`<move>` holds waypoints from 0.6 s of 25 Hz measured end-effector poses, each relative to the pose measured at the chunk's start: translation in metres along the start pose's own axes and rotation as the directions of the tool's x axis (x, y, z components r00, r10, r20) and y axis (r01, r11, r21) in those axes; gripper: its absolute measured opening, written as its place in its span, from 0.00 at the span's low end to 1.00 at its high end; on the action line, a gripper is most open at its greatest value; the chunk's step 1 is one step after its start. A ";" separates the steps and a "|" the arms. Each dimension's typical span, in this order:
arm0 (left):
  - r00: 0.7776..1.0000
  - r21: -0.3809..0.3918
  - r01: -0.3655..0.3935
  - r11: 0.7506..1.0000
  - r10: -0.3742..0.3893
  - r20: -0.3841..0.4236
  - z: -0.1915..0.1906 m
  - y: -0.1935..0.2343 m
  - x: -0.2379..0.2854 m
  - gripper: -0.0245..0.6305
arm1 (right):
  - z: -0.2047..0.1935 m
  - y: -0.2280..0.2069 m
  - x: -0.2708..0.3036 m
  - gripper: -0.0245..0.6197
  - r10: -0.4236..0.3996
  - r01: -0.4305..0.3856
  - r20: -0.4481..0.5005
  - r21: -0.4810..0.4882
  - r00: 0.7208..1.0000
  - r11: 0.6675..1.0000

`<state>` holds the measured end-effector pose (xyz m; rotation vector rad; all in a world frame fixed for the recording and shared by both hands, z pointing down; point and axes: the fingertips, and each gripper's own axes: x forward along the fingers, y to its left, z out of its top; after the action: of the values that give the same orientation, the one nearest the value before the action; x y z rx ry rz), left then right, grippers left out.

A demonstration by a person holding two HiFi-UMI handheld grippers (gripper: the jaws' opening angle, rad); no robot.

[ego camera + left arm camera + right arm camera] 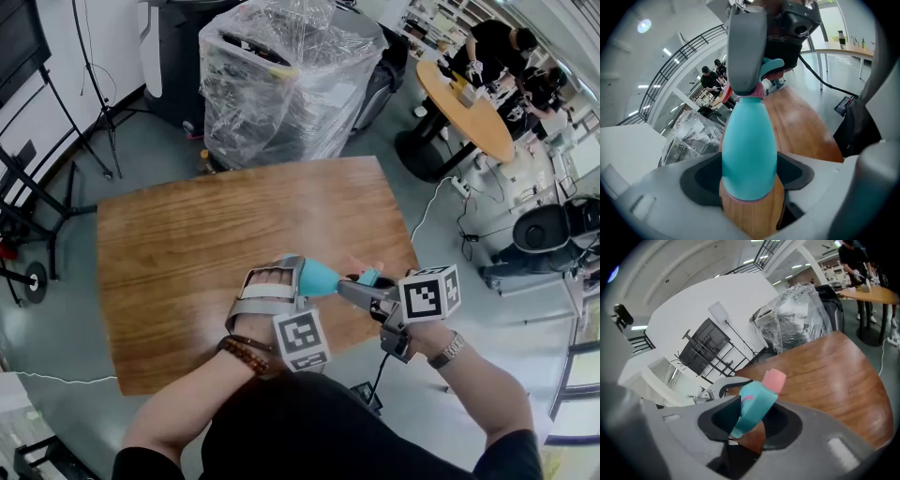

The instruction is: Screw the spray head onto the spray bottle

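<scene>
The teal spray bottle (320, 278) lies roughly level above the near edge of the wooden table (206, 244), its body clamped in my left gripper (298, 281). In the left gripper view the bottle (749, 145) runs away from the jaws, neck far. At the neck sits the teal spray head (368, 277) with a pink nozzle (774, 379), and my right gripper (361, 287) is shut on it. In the right gripper view the spray head (754, 408) is tilted between the jaws, and the bottle behind it is hidden.
A plastic-wrapped machine (281, 80) stands beyond the table's far edge. People work at a round table (469, 117) at the back right. Black stands (28, 187) are at the left, and a cable and a chair (553, 227) at the right.
</scene>
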<state>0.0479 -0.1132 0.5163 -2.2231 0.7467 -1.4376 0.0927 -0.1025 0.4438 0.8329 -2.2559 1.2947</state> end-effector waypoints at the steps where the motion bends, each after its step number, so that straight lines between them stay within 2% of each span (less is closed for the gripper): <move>1: 1.000 0.007 -0.014 1.000 0.014 0.001 0.000 0.002 -0.001 0.61 | 0.001 0.001 -0.001 0.23 0.012 -0.012 0.009 0.031 1.000 0.999; 4: 0.999 0.020 -0.038 0.999 0.038 0.000 0.002 0.005 -0.003 0.61 | 0.004 0.002 -0.001 0.23 0.074 -0.087 0.071 0.205 0.995 0.975; 7: 1.000 0.000 -0.015 1.000 0.015 0.005 0.002 0.000 0.000 0.61 | 0.001 -0.008 -0.003 0.23 0.026 -0.046 0.079 0.268 0.997 0.962; 10: 0.998 -0.087 0.053 0.995 -0.050 0.039 0.005 -0.013 0.004 0.61 | -0.002 -0.006 -0.002 0.23 -0.014 0.002 0.051 0.227 0.999 0.974; 13: 0.986 -0.211 0.140 0.967 -0.118 0.114 0.012 -0.034 0.009 0.61 | -0.009 -0.008 0.000 0.23 -0.087 0.087 -0.006 0.127 0.996 0.988; 15: 0.977 -0.264 0.172 0.949 -0.131 0.169 0.019 -0.043 0.011 0.61 | -0.015 -0.008 0.001 0.24 -0.132 0.134 -0.048 0.043 0.990 0.990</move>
<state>0.0784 -0.0858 0.5415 -2.6212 0.7814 -1.2802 0.0978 -0.0925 0.4568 0.9437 -2.1055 1.2950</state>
